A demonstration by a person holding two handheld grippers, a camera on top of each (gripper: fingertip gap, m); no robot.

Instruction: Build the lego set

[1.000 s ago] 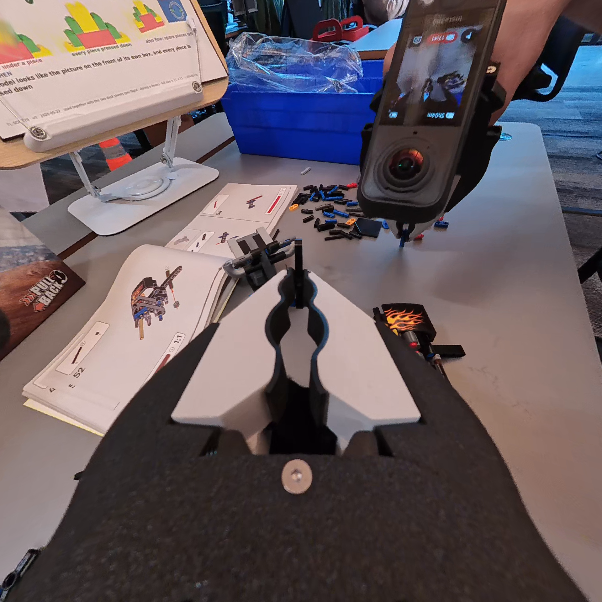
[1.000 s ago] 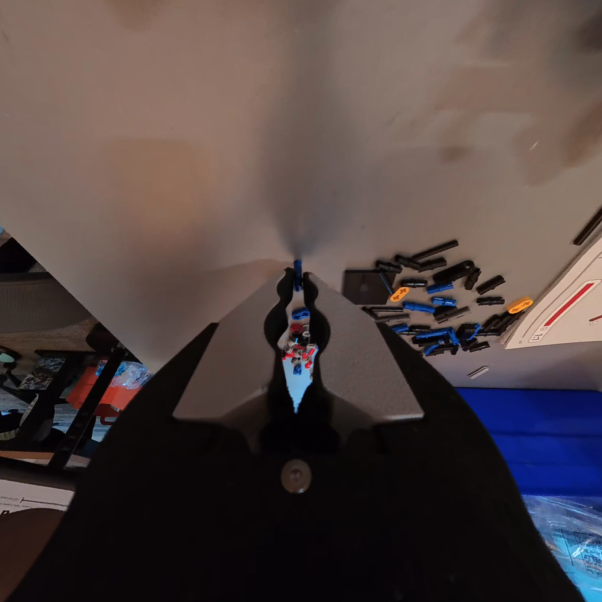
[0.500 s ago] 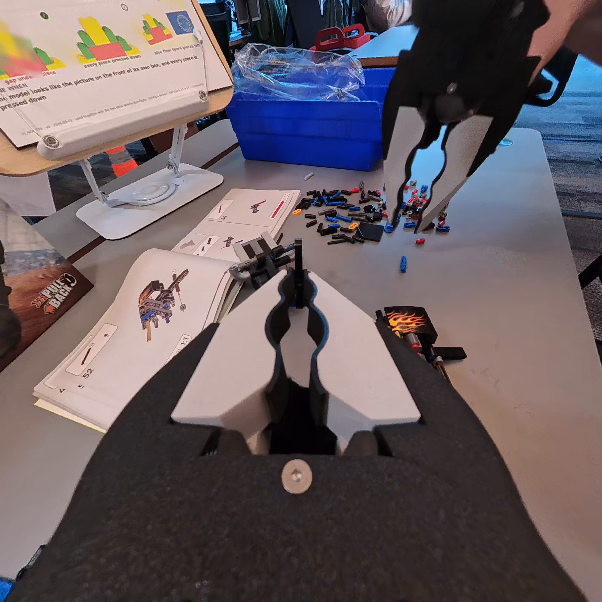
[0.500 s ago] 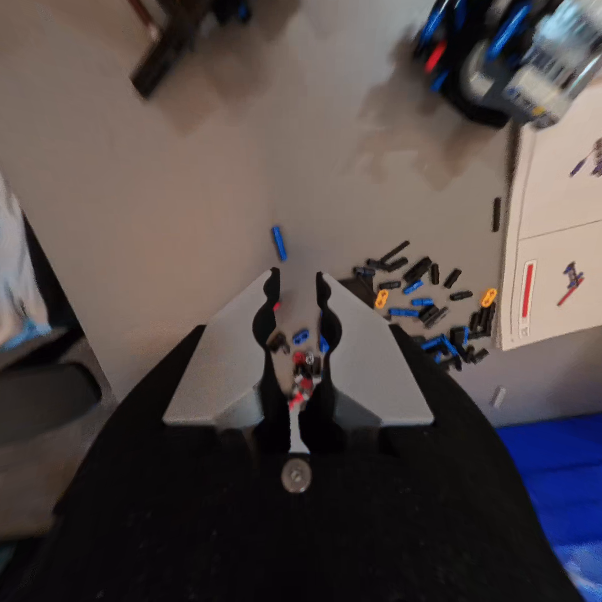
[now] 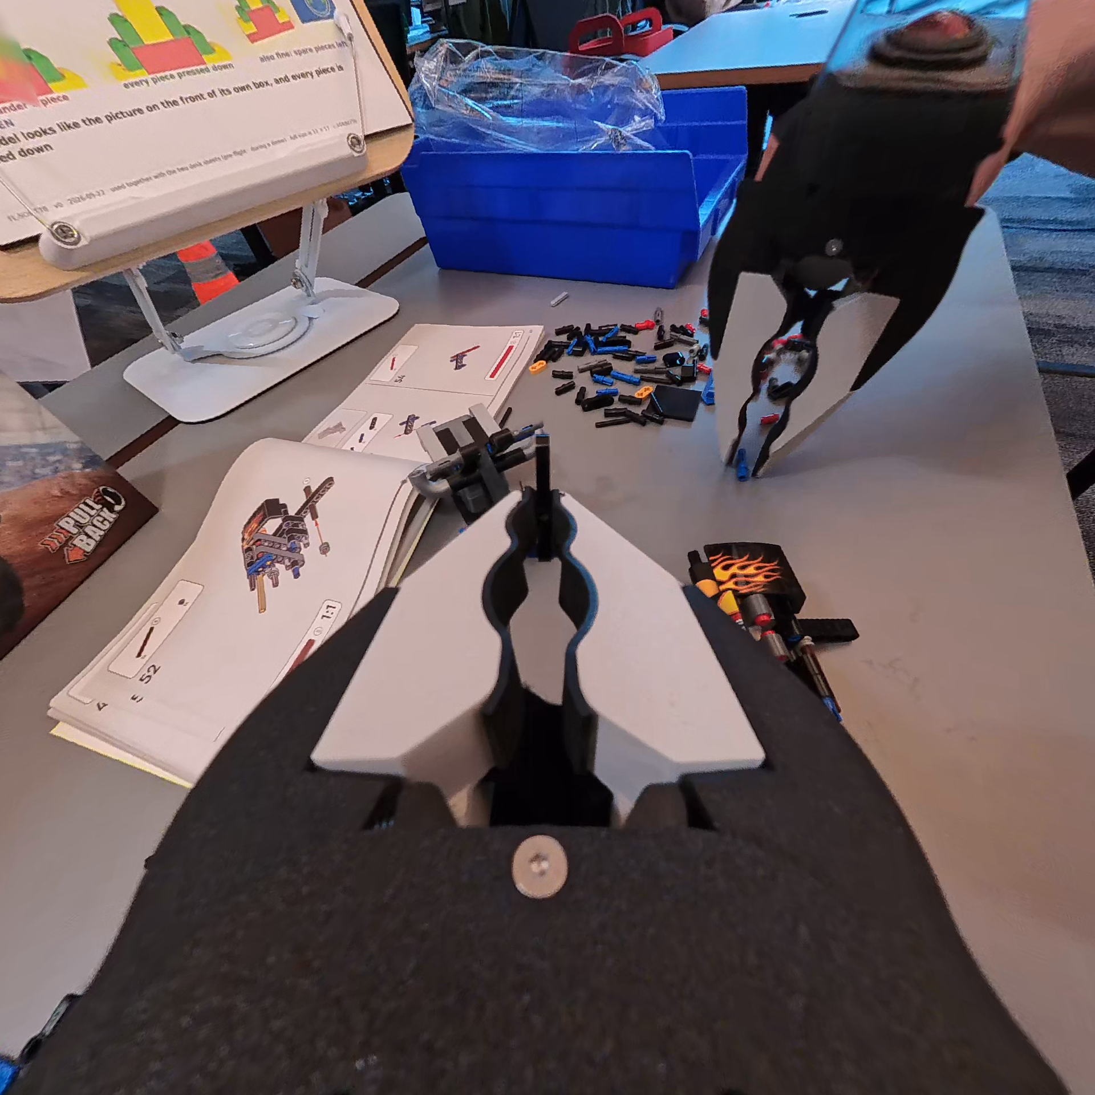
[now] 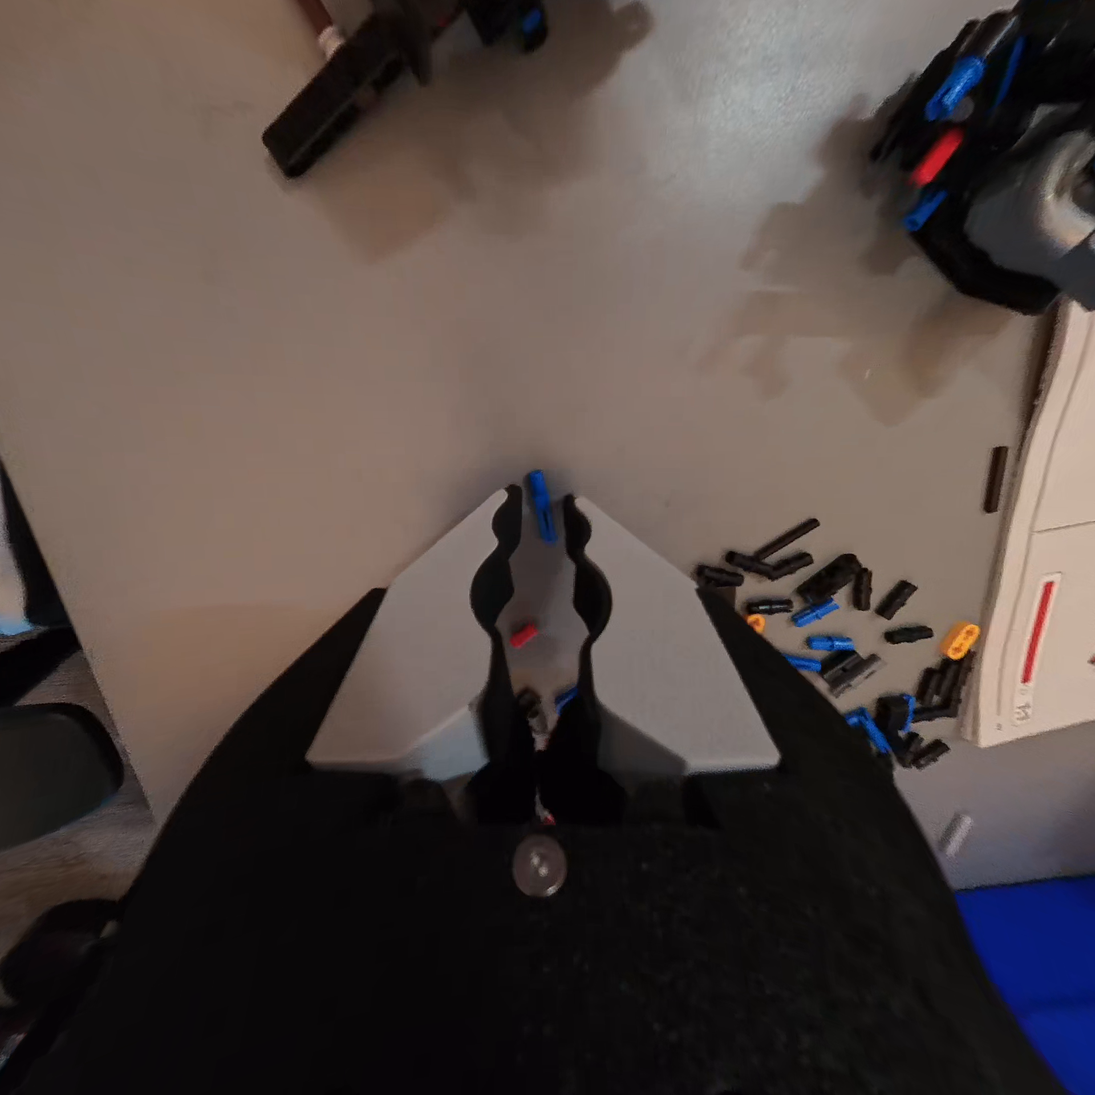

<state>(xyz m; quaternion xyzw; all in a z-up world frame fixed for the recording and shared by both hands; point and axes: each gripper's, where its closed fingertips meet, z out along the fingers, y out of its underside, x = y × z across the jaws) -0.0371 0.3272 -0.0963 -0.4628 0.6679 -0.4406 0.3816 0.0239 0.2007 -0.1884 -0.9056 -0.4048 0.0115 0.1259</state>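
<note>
Lego pieces are spread across a grey surface (image 5: 889, 592) seen from 2 handheld grippers. Nearest, the left gripper (image 5: 540, 521) has its fingers pressed together on a thin black beam (image 5: 542, 474) that stands upright from its tips. Just beyond those tips sits a part-built grey and black model (image 5: 474, 456), resting against the edge of an open instruction booklet (image 5: 225, 592) on the left. To the right of the left gripper lies a black sub-assembly with an orange flame panel (image 5: 749, 575). Farther out on the right, the right gripper (image 6: 538, 498) points down at the surface, its fingers slightly parted with a small blue pin (image 6: 542, 503) lying between the tips; whether the fingers touch the pin cannot be told. A single red pin (image 6: 522, 634) lies farther back between its fingers. Just beside that gripper is a loose pile of small black, blue, red and orange pieces (image 5: 622, 373). Behind the pile stands a blue plastic bin (image 5: 563, 219) holding a crumpled clear bag (image 5: 533, 95). At far left, a white stand (image 5: 255, 343) carries a tilted board with a printed sheet (image 5: 178, 89).
</note>
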